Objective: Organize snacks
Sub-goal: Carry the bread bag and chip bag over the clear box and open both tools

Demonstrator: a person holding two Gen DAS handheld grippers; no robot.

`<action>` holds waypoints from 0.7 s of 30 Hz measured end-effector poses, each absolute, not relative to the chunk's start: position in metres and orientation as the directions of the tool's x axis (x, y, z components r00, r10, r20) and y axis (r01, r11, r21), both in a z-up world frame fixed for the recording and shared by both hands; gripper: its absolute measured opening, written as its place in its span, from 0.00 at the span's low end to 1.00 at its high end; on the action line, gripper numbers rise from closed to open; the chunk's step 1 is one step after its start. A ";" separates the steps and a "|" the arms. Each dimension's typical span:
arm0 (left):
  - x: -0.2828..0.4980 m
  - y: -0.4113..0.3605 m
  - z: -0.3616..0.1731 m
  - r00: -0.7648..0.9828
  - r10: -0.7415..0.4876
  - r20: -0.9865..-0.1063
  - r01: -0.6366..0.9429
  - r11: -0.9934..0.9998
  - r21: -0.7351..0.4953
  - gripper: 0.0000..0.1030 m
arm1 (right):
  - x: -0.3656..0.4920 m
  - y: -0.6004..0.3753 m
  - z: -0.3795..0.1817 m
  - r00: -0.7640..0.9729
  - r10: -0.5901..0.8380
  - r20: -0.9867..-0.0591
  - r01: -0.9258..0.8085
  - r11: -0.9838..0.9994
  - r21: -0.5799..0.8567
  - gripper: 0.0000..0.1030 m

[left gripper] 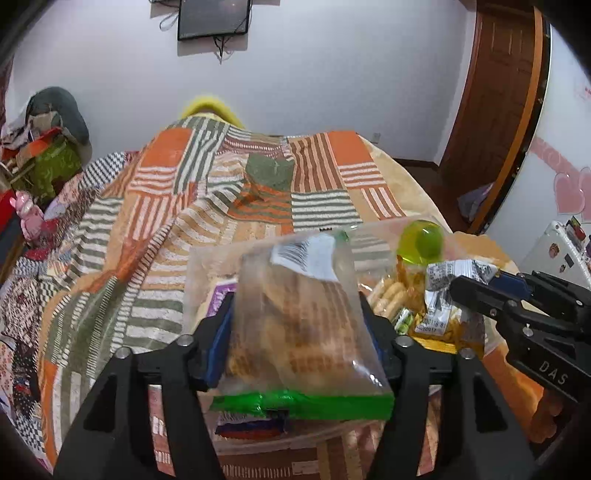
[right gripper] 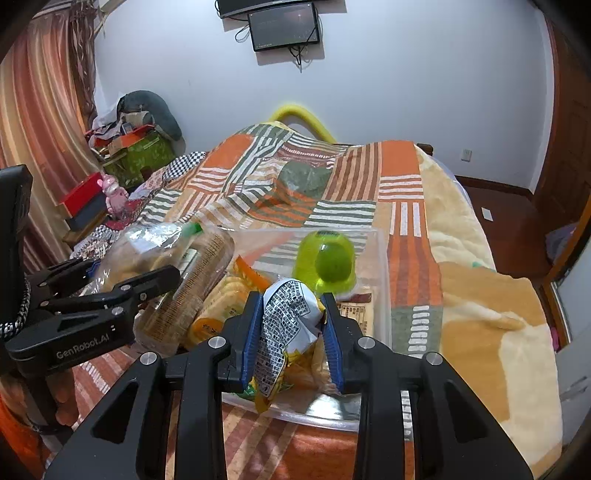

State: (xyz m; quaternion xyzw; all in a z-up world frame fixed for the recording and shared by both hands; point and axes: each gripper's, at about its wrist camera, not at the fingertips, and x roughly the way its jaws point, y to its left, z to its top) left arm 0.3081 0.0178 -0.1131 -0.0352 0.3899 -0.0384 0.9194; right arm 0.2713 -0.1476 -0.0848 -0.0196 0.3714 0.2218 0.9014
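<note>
A clear plastic bin (right gripper: pixel 382 266) sits on the bed and holds several snacks. My left gripper (left gripper: pixel 297 317) is shut on a clear bag of brown biscuits with a green edge (left gripper: pixel 295 317), held over the bin's left side; the bag also shows in the right wrist view (right gripper: pixel 177 258). My right gripper (right gripper: pixel 291 328) is shut on a yellow snack packet with a white printed back (right gripper: pixel 286 325), over the bin; the packet also shows in the left wrist view (left gripper: pixel 461 273). A green jelly cup (right gripper: pixel 327 264) and a pack of round crackers (right gripper: pixel 229 295) lie in the bin.
A patchwork quilt in orange, green and white (left gripper: pixel 184 206) covers the bed. A green box with piled clutter (right gripper: pixel 136 147) and a pink toy (right gripper: pixel 114 194) stand at the left. A wooden door (left gripper: pixel 495 92) is at the right. A wall screen (right gripper: pixel 282 26) hangs ahead.
</note>
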 end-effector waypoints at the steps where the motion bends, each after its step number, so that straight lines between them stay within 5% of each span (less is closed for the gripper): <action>1: 0.308 0.019 -0.114 0.687 -0.107 -0.718 0.042 0.993 -0.107 0.66 | 0.272 -0.148 -0.085 0.624 0.383 -0.681 -0.411 0.902 0.130 0.30; 8: 0.295 0.022 -0.103 0.698 -0.125 -0.705 0.044 0.990 -0.132 0.70 | 0.267 -0.153 -0.080 0.632 0.359 -0.687 -0.398 0.911 0.110 0.43; 21: 0.223 0.023 -0.034 0.805 -0.141 -0.577 0.074 0.988 -0.138 0.71 | 0.220 -0.166 -0.017 0.725 0.381 -0.574 -0.409 0.908 0.087 0.48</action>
